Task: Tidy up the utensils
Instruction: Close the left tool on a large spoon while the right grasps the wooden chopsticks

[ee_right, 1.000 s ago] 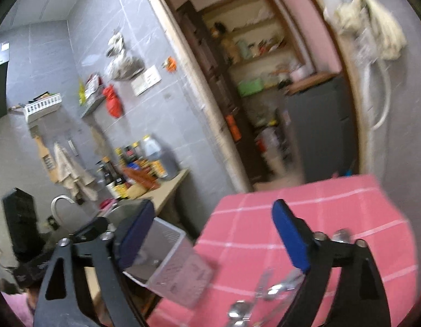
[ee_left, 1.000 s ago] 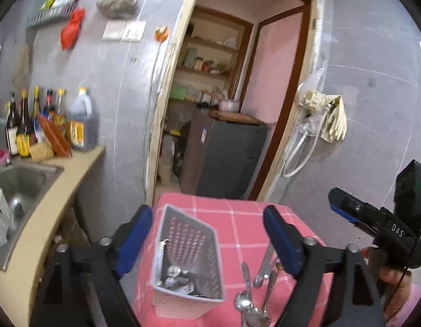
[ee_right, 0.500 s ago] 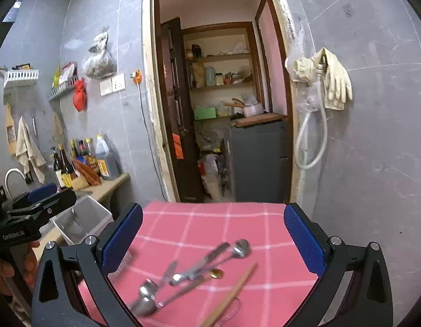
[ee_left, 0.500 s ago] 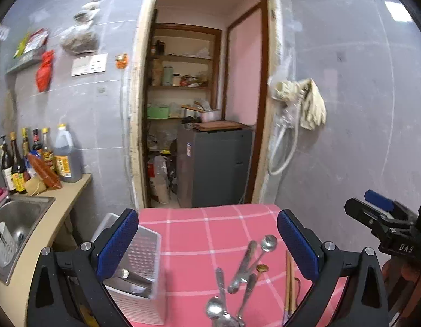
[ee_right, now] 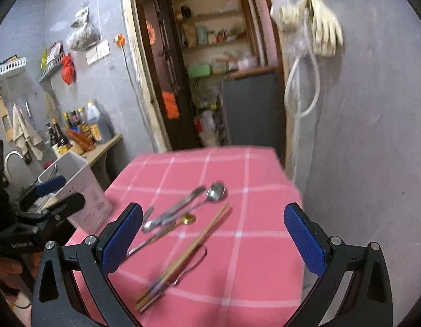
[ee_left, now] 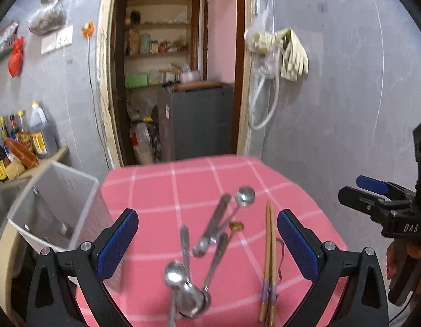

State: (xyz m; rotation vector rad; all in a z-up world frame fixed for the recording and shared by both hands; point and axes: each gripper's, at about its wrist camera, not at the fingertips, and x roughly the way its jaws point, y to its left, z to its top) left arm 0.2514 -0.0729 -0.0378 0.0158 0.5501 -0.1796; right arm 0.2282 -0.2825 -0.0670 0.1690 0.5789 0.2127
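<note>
At far left a white basket (ee_left: 58, 212) stands at the left edge of the pink checked tablecloth (ee_left: 188, 179); what lies inside it is too blurred to name. Your left gripper (ee_left: 207, 237) hangs over the cloth, its jaws having just been opening, now spread wide with nothing gripped. Below it lie the spoons (ee_left: 183, 286) in a loose overlapping heap, one round-bowled spoon (ee_left: 245, 196) farther back. Just right of them, a pair of chopsticks (ee_left: 270, 259) lies side by side. Your right gripper (ee_right: 213, 234) is likewise spread wide above the chopsticks, holding nothing.
</note>
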